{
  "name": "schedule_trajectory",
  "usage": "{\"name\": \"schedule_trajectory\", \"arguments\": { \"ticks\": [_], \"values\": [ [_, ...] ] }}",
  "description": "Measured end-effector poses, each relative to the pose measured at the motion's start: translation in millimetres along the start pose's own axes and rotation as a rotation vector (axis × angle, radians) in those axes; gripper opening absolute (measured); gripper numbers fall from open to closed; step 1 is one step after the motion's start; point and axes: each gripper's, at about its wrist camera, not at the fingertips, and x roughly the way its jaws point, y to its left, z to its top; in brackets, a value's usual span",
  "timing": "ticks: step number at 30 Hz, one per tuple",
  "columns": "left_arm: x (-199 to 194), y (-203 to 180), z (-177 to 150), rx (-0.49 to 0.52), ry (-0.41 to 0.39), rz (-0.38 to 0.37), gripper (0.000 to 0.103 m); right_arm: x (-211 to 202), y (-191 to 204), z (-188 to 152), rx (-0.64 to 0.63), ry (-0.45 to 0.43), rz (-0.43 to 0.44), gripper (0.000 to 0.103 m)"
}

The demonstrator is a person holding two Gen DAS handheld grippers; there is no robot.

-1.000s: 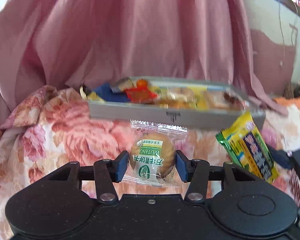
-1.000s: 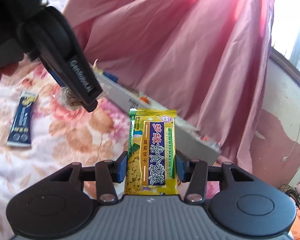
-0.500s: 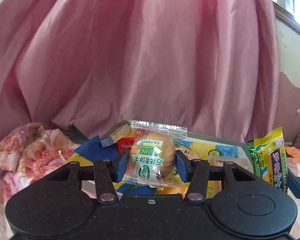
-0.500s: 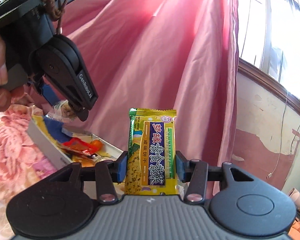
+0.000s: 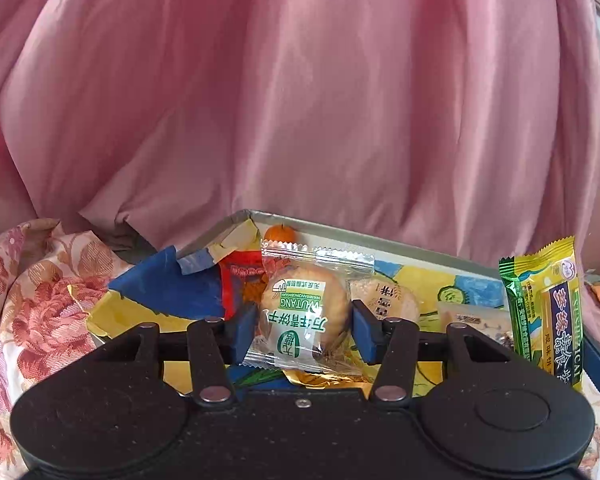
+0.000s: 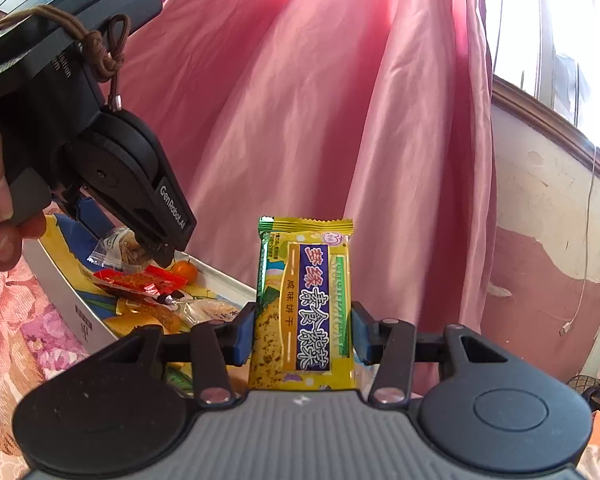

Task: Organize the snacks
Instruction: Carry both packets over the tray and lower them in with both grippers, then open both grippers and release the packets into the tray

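My left gripper point(image 5: 304, 328) is shut on a round biscuit in a clear wrapper with green print point(image 5: 305, 312), held over the open grey snack box point(image 5: 340, 236). The box holds several snacks, among them a red packet point(image 5: 240, 276) and a small orange point(image 5: 280, 234). My right gripper point(image 6: 303, 330) is shut on a yellow cracker packet with a blue label point(image 6: 306, 304), upright, beside the box's right end. That packet also shows in the left wrist view point(image 5: 544, 312). The left gripper point(image 6: 156, 248) with its biscuit shows over the box point(image 6: 72, 300) in the right wrist view.
A pink curtain point(image 5: 300, 100) hangs just behind the box. The box rests on a floral bedspread point(image 5: 32, 300). A peeling wall point(image 6: 548, 240) and a window point(image 6: 560, 20) are to the right.
Both grippers have moved forward with their snacks, from in front of the box to over and beside it. The box now fills the lower view. Both grips are unchanged.
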Motion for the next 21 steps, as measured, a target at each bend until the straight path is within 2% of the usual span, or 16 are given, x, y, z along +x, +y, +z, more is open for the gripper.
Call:
{"name": "schedule_trajectory", "arguments": {
  "ticks": [6,11,21],
  "values": [
    [13,5,-3,-0.027,0.051,0.013,0.052,13,-6,3,0.022,0.052,0.040,0.052],
    [17,6,-8,-0.035,0.060,0.026,0.052,17,-10,0,0.070,0.082,0.063,0.052],
    [22,6,-8,-0.070,0.103,0.032,0.055,17,-10,-3,0.084,0.079,0.071,0.053]
  ]
}}
